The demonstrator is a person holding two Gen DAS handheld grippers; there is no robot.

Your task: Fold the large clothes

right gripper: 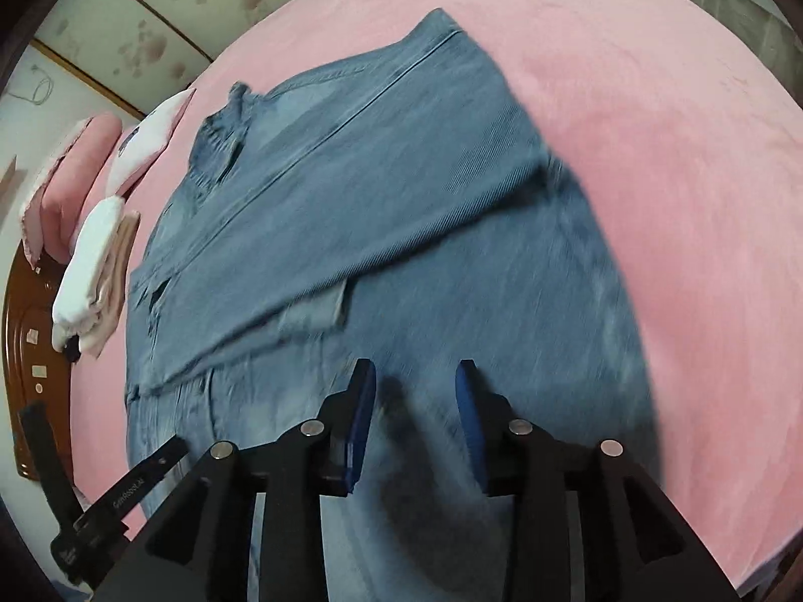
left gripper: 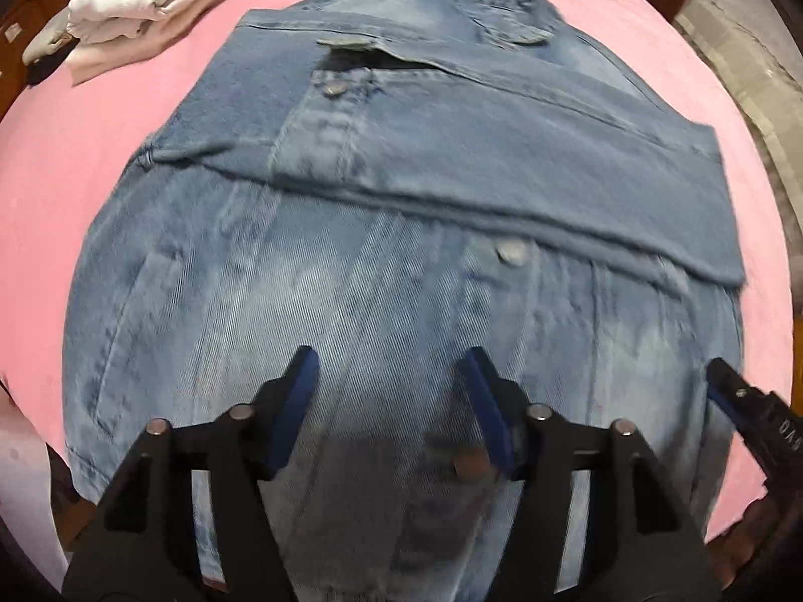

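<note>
A light-blue denim jacket (left gripper: 401, 190) lies spread on the pink bedcover (left gripper: 100, 160), with one part folded across its upper half and its metal buttons showing. My left gripper (left gripper: 389, 366) hangs over the jacket's near part, jaws apart, nothing between the blue pads. In the right wrist view the same jacket (right gripper: 381, 210) runs diagonally over the pink bedcover (right gripper: 677, 200). My right gripper (right gripper: 415, 376) stands above the denim with a narrower gap and nothing between its pads. The right gripper's tip (left gripper: 743, 396) shows at the left view's right edge; the left gripper's black fingers (right gripper: 125, 491) show bottom left in the right view.
Folded white and pale-pink clothes (left gripper: 160, 0) are stacked at the bed's far left, also seen as a stack (right gripper: 95, 271) in the right wrist view. A brown wooden headboard (right gripper: 25, 351) curves behind them. A pink pillow (right gripper: 75, 175) lies by the wall.
</note>
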